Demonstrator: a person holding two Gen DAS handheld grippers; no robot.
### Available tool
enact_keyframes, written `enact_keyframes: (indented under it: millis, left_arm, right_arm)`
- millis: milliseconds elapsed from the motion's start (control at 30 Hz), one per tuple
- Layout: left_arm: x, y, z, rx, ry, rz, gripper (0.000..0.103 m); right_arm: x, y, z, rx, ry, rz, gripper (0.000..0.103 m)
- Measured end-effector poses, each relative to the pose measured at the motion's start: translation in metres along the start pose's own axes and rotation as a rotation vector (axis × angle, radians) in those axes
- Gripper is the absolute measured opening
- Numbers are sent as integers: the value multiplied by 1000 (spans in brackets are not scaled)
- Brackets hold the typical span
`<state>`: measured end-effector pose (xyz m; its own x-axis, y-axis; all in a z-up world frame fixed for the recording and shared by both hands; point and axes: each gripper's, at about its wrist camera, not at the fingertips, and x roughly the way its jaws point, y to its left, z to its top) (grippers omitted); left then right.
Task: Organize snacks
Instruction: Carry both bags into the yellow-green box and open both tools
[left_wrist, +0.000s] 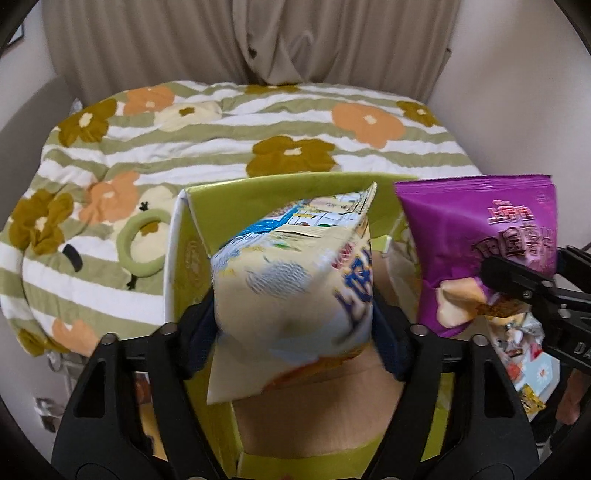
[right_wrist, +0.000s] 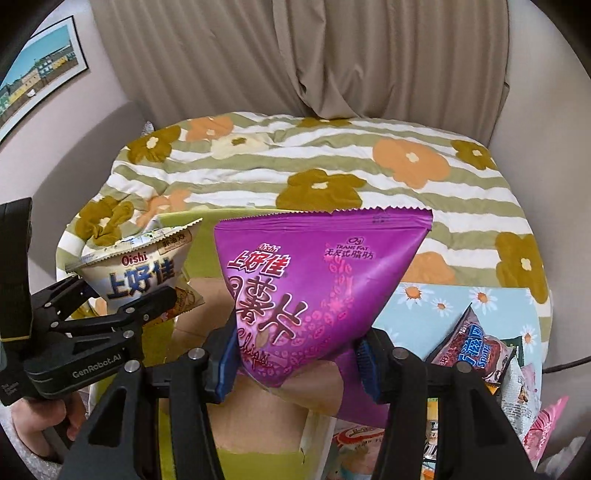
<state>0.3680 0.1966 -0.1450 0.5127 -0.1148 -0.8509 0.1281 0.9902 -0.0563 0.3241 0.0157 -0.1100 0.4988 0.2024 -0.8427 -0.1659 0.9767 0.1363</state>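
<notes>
My left gripper (left_wrist: 295, 332) is shut on a cream Oishi snack bag (left_wrist: 295, 280) and holds it above the open green cardboard box (left_wrist: 258, 195). My right gripper (right_wrist: 295, 360) is shut on a purple Oishi chips bag (right_wrist: 317, 280) and holds it above the same box (right_wrist: 258, 458), just right of the cream bag (right_wrist: 140, 269). In the left wrist view the purple bag (left_wrist: 476, 236) and the right gripper (left_wrist: 524, 284) show at the right. In the right wrist view the left gripper (right_wrist: 122, 299) shows at the left.
The box sits on a bed with a green-striped flowered quilt (left_wrist: 221, 147). A heap of several other snack packets (right_wrist: 480, 354) lies on a light blue flowered sheet (right_wrist: 436, 310) to the right of the box. Beige curtains (right_wrist: 295, 55) hang behind.
</notes>
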Motion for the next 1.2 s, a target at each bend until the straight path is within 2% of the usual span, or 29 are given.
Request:
enact_keyframes:
  millis: [33, 100, 367, 733, 1100, 1133, 1167, 1200]
  left_arm:
    - [1, -2, 0, -5, 1, 14, 95]
    - [2, 2, 0, -19, -8, 26, 102]
    - [-7, 12, -7, -57, 13, 56, 102]
    - [-42, 15, -20, -87, -15, 105, 102]
    - [-44, 34, -39, -169, 12, 139, 102]
    - [-43, 36, -40, -173, 17, 142, 102]
    - [-42, 37, -42, -176, 22, 146, 102]
    - [-41, 38, -43, -178, 25, 148, 102]
  right_arm:
    - [3, 2, 2, 1, 3, -1, 50]
    - [7, 0, 4, -4, 13, 3, 50]
    - [9, 0, 5, -4, 29, 36, 50]
    - [3, 19, 23, -88, 19, 88, 50]
    - [54, 41, 40, -100, 118, 188, 51]
    - [59, 43, 40, -95, 127, 194, 52]
    - [65, 44, 40, -91, 132, 194, 59]
    - [68, 44, 40, -90, 132, 185, 72]
